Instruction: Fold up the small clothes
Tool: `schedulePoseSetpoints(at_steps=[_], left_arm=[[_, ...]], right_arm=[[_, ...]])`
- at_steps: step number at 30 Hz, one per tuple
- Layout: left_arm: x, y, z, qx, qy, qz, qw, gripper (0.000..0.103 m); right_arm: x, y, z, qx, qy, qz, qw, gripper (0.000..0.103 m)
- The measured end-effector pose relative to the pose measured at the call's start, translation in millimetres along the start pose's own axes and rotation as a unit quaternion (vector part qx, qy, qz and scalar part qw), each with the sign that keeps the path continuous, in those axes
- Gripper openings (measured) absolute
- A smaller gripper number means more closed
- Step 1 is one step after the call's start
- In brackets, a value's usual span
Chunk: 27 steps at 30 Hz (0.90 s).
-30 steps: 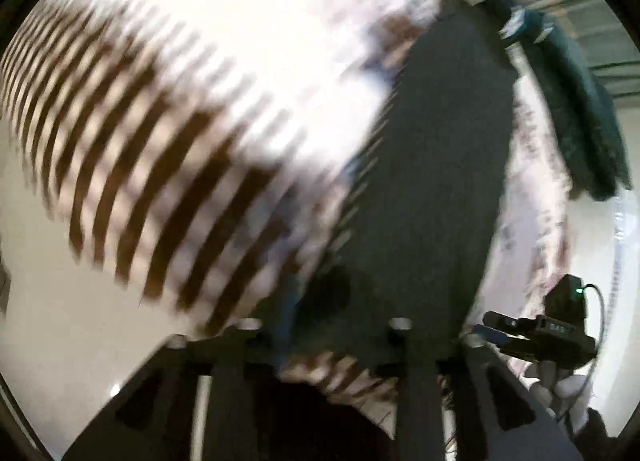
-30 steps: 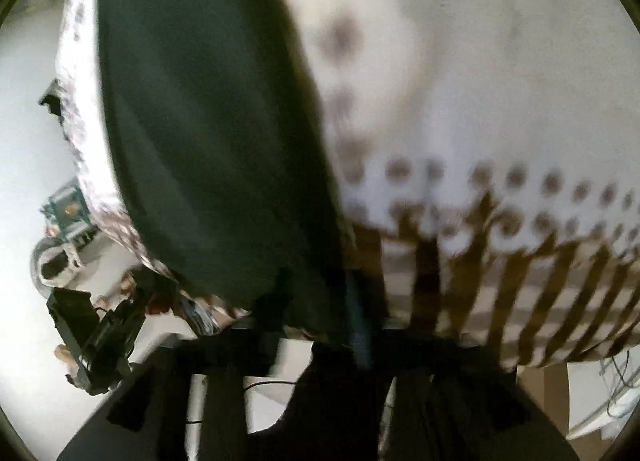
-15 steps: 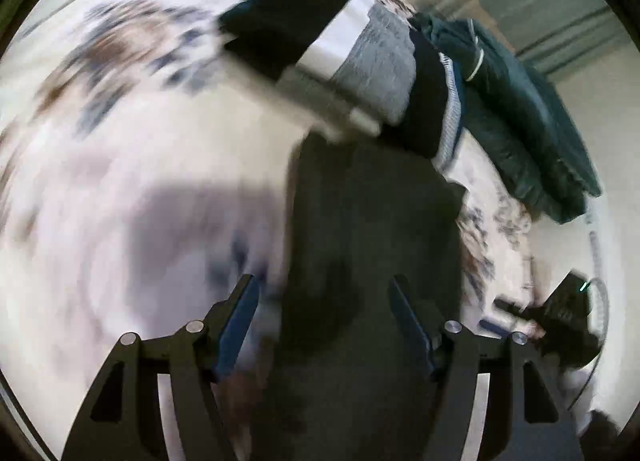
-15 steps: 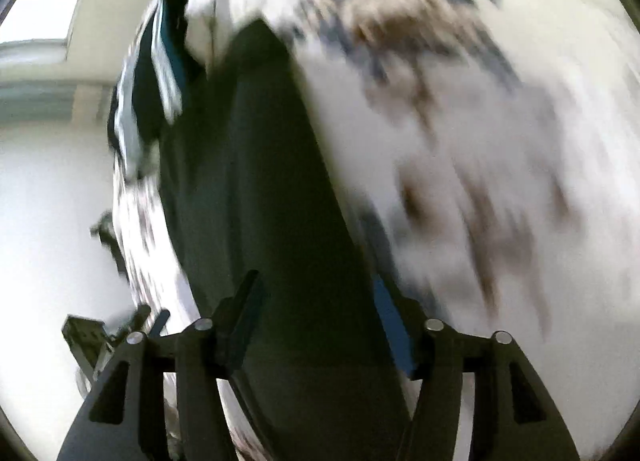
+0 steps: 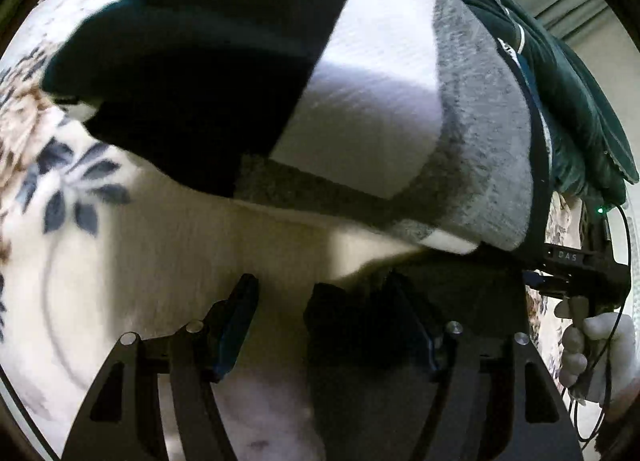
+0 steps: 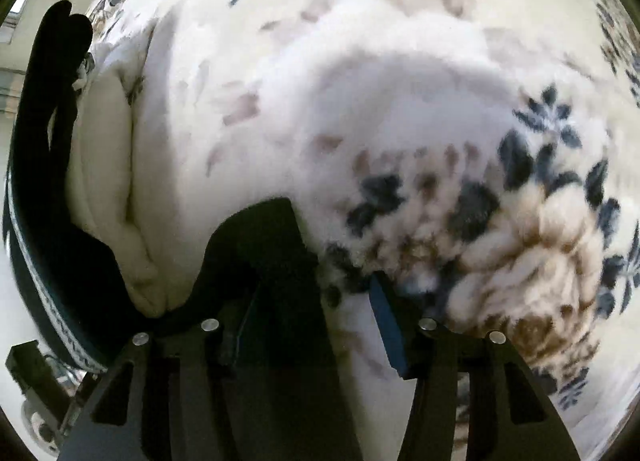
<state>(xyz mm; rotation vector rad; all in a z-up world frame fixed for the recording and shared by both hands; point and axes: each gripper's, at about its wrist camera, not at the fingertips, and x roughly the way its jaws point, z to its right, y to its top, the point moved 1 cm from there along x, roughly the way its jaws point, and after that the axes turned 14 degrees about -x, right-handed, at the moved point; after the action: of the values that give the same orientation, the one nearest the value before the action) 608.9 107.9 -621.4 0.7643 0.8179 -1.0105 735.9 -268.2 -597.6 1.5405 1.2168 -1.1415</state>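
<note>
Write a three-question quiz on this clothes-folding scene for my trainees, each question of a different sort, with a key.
1. Multiple choice: what do the clothes lie on?
A. bare wooden boards
B. a floral blanket
C. a tiled floor
2. True or false: the folded garment in the left wrist view shows black, white and grey bands.
3. Short answer: which camera view shows a gloved hand?

Key: 1 B; 2 true; 3 the left wrist view.
</note>
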Motion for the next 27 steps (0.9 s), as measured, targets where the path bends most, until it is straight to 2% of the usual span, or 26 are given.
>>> schedulePoseSetpoints(at_steps=[4, 7, 8, 9, 13, 15, 17, 18, 20, 24, 27], left_arm=[[-36, -17, -3, 0.001, -0.006, 0.017, 0.9998, 0.065], [-76, -45, -13, -0.005, -0.024, 0.020, 0.9995, 0.065], [-86, -58, -18, -0.013, -0.030, 0.008, 0.9994, 0.067], [-95, -70, -22, -0.022, -0.036, -0.007, 0.9991, 0.070], [-137, -148, -46, -0.059, -0.049, -0.053, 0.9956, 0.070], [-156, -180, -48, -0.071, -0.050, -0.066, 0.9941, 0.070], [-172, -230, -55, -0.085, -0.047, -0.089, 0.9913, 0.070], [-177, -255, -59, -0.093, -0.044, -0.099, 0.9897, 0.070], [-181, -296, -71, -0.118, -0.031, -0.121, 0.9852, 0.070], [-177, -365, -93, -0.148, -0.023, -0.162, 0.9755, 0.070], [-161, -408, -99, -0.142, -0.022, -0.193, 0.9706, 0.070]], right_arm=[[-26, -20, -11, -0.025, 0.017, 0.005, 1.000, 0.056], [-56, -65, -2, -0.025, 0.080, -0.001, 0.997, 0.056], [-65, -84, 2, -0.022, 0.101, -0.005, 0.995, 0.057], [-73, -107, 6, -0.020, 0.119, -0.013, 0.993, 0.059], [-92, -216, 19, -0.005, 0.175, -0.065, 0.982, 0.059], [-95, -276, 24, 0.004, 0.188, -0.094, 0.978, 0.059], [-95, -347, 25, 0.016, 0.204, -0.125, 0.971, 0.060], [-94, -372, 27, 0.020, 0.209, -0.137, 0.968, 0.060], [-91, -439, 42, 0.033, 0.216, -0.161, 0.963, 0.060], [-69, -531, 48, 0.052, 0.226, -0.197, 0.953, 0.060], [-45, -568, 43, 0.052, 0.239, -0.209, 0.947, 0.060]])
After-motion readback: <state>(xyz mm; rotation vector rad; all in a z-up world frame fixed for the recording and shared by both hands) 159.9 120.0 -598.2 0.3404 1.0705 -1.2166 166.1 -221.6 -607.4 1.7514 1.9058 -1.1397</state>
